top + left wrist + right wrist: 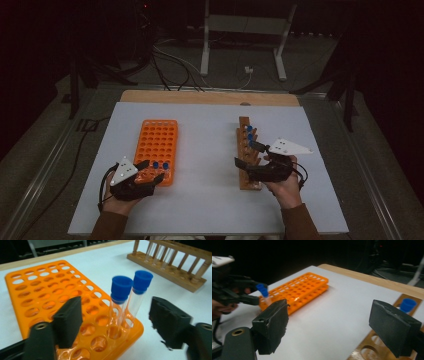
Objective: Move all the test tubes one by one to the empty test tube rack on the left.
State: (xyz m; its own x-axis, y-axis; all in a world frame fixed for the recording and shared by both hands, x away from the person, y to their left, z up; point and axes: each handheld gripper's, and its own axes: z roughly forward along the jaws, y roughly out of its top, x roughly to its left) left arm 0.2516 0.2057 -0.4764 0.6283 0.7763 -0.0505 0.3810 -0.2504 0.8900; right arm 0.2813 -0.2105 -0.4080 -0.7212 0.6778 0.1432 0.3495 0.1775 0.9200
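My left gripper [116, 322] stands with its jaws spread, pads clear of the two test tubes [126, 305] between them. Each tube is clear, narrow and upright, sealed by a blue cap [121, 287]. Both tubes sit side by side in adjacent holes at the near corner of the orange rack [37, 287], centre of the left gripper view. In the high view they appear at the lower left, at the near end of the orange rack. My right gripper [250, 155] hangs spread and empty over the wooden rack [244, 150], right of centre.
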